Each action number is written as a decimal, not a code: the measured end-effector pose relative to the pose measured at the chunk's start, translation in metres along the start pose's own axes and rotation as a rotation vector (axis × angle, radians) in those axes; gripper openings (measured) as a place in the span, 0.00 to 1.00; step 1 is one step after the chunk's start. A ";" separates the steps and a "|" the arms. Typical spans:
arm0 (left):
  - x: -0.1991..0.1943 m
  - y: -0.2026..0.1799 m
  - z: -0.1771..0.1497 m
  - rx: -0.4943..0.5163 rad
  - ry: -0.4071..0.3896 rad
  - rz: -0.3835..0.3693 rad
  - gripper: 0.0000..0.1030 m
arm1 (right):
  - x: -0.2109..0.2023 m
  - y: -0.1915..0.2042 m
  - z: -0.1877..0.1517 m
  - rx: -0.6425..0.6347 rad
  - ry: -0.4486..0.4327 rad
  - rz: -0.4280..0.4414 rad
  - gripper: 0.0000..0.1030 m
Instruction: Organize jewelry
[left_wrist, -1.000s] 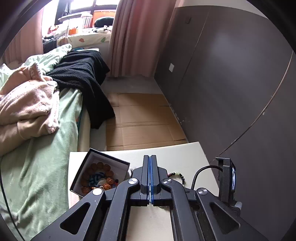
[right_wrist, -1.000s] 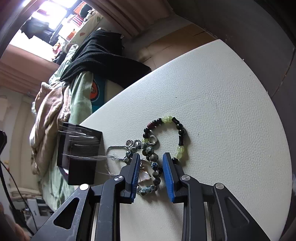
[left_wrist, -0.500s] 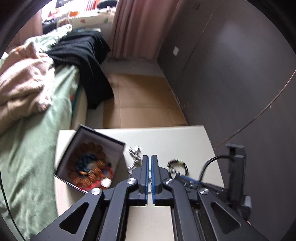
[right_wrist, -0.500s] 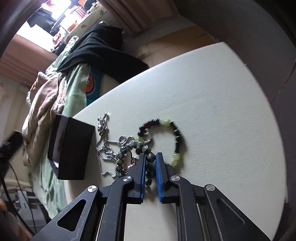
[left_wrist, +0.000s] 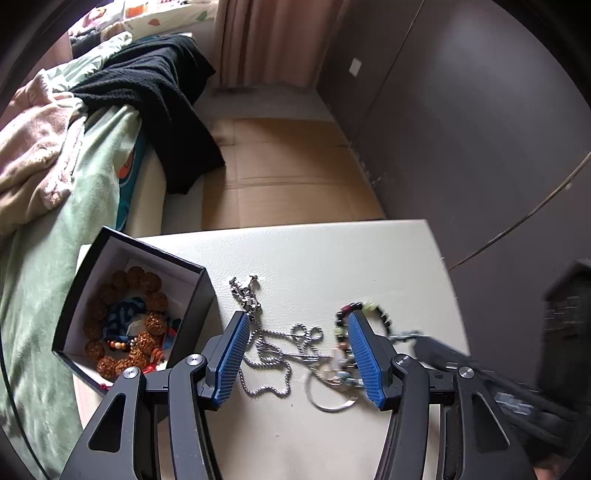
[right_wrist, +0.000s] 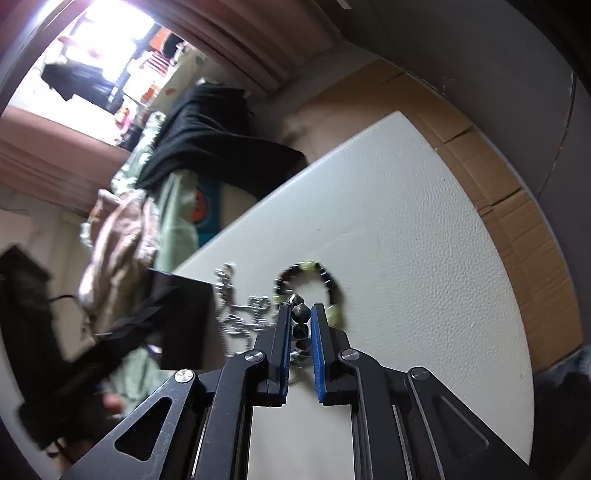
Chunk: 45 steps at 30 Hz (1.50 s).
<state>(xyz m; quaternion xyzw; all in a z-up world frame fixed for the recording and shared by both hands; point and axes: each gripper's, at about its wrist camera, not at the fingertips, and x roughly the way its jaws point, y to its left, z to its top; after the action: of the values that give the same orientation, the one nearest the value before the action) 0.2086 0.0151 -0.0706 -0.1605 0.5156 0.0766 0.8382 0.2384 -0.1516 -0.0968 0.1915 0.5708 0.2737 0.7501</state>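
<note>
A silver chain (left_wrist: 271, 356) lies in loops on the white table (left_wrist: 332, 258). My left gripper (left_wrist: 297, 315) hangs just above it, its jaws opening, one pad on each side of the chain and neither touching it. A black and green bead bracelet (right_wrist: 327, 282) lies flat behind. My right gripper (right_wrist: 301, 308) is shut on a dark bead bracelet (right_wrist: 300, 321), whose beads sit between the blue pads. In the left wrist view the right gripper (left_wrist: 410, 334) comes in blurred from the right. A thin metal ring (left_wrist: 328, 400) lies by the chain.
An open black box (left_wrist: 74, 295) at the table's left edge holds brown bead bracelets (left_wrist: 147, 332) and a blue cord. Beyond the table are a bed with green, pink and black fabric (left_wrist: 155, 92), cardboard on the floor (left_wrist: 288, 177) and a dark wall on the right.
My left gripper has come down toward the table and opened over the chain. My right gripper has shut on the dark bead bracelet and drawn back; the chain now lies stretched out.
</note>
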 end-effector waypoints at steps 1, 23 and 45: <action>0.003 0.000 0.000 0.001 0.008 0.015 0.53 | -0.003 0.001 0.000 0.003 -0.005 0.014 0.12; 0.068 -0.008 0.008 0.109 0.131 0.313 0.21 | -0.037 -0.015 0.003 0.094 -0.069 0.100 0.12; -0.080 -0.026 0.020 0.184 -0.170 0.204 0.12 | -0.045 0.004 0.001 0.046 -0.089 0.165 0.12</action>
<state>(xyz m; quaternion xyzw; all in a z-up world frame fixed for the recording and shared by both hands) 0.1958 0.0009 0.0139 -0.0229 0.4614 0.1273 0.8777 0.2301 -0.1768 -0.0603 0.2670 0.5251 0.3126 0.7451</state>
